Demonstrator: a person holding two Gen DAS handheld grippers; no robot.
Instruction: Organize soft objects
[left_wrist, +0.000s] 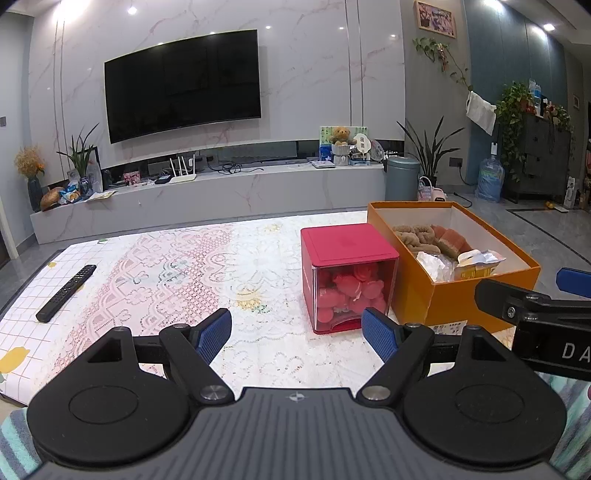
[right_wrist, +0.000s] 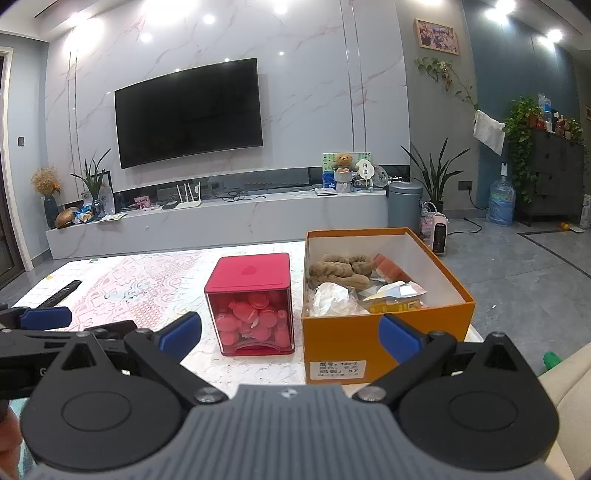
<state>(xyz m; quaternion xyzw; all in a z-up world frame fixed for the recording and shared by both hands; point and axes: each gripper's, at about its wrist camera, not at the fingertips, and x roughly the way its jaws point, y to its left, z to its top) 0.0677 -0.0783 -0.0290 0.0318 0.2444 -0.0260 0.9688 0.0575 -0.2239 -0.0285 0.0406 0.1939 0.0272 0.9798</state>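
Facing a wall television (left_wrist: 183, 83), both grippers' fingers spread wide, empty, above the lace-covered table (left_wrist: 166, 266)

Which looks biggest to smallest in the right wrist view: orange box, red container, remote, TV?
1. TV, though it's far off, so only as seen.
2. orange box
3. red container
4. remote, partly hidden by the left gripper.

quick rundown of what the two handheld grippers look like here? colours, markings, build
Both match: the left gripper and right gripper have a ribbed grey body with a small round logo, two round black discs, black linkage arms with silver pivot screws, and textured blue pads on the fingers. In the left view, the right unit's side bears white letters "DA", cut off at the frame edge. No cables visible.
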